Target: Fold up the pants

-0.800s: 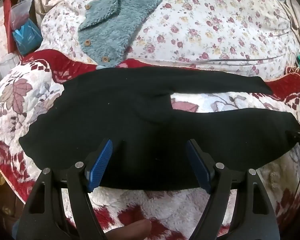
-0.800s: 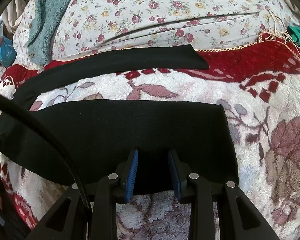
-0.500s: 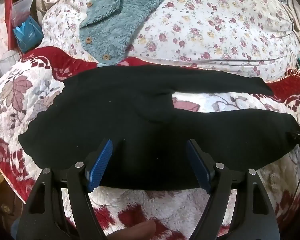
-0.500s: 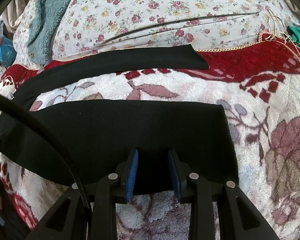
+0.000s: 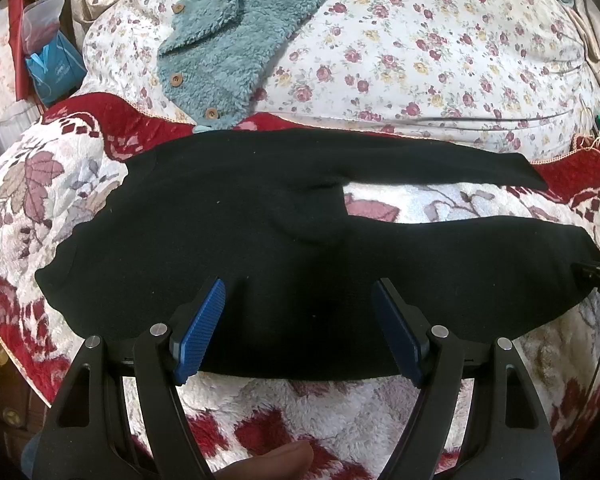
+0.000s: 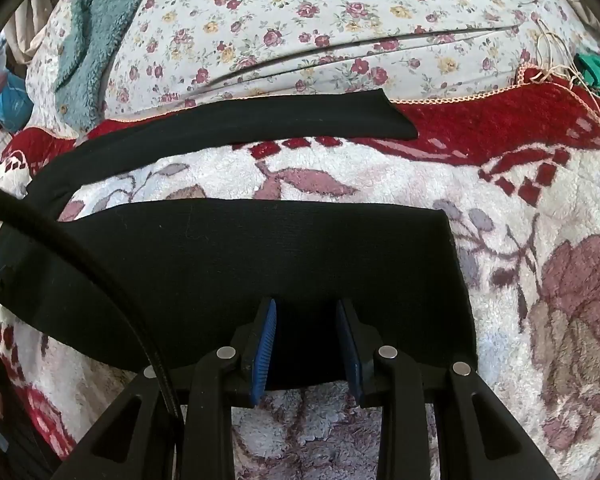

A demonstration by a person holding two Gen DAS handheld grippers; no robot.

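Note:
Black pants [image 5: 236, 240] lie flat on a red and white fleece blanket [image 5: 340, 412], waist at the left, both legs running right and spread apart. My left gripper [image 5: 300, 320] is wide open over the near edge of the pants' hip area, holding nothing. In the right wrist view the near leg [image 6: 260, 264] lies across the middle and the far leg [image 6: 260, 124] behind it. My right gripper [image 6: 306, 340] stands partly open over the near leg's near edge, close to the cuff. Its pads [image 6: 265, 344] straddle the fabric without pinching it.
A teal fleece garment [image 5: 236, 44] with wooden buttons lies on a floral duvet [image 5: 440, 52] behind the blanket. A blue bag [image 5: 54, 68] and clutter sit at the far left. A green item [image 6: 598, 76] and cords lie at the far right. A black cable [image 6: 80, 256] crosses the right wrist view.
The left wrist view has shifted slightly, so the pants sit a touch farther from it. The right gripper and the pants have not moved.

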